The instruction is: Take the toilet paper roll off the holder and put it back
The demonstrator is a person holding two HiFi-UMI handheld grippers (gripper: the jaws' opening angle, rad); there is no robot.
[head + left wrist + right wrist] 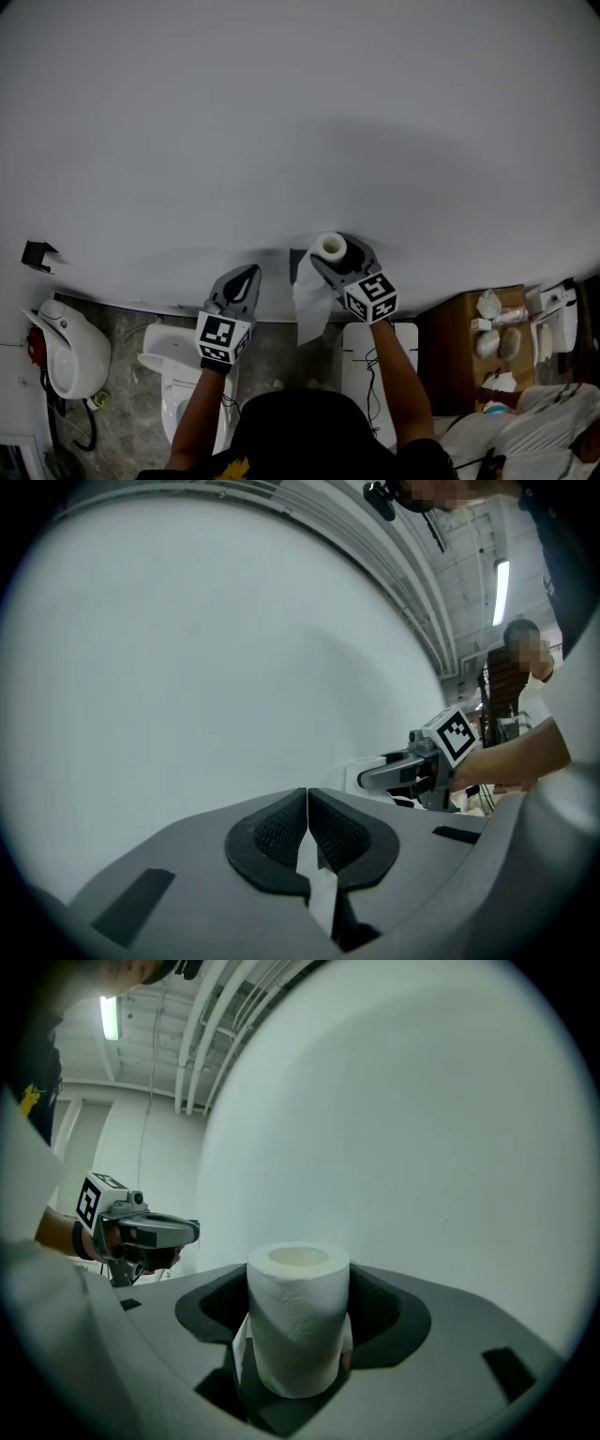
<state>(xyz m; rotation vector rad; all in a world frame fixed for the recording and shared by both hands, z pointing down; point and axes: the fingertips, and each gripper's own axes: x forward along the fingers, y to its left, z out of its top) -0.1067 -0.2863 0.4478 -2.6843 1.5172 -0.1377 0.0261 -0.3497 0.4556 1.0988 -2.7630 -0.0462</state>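
White toilet paper roll point(298, 1321) stands upright, hollow core up, faintly embossed, clamped between the jaws of the right gripper point(336, 261); loose sheet point(311, 314) dangles below; left gripper point(307, 834) pinched together.

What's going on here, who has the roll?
A person works two hand-held grippers at a white wall. The right gripper holds the roll upright between its jaws, clear of any holder, with a loose tail of paper hanging below. The left gripper is level beside it, jaws shut and empty. The roll is not yet back on a holder.
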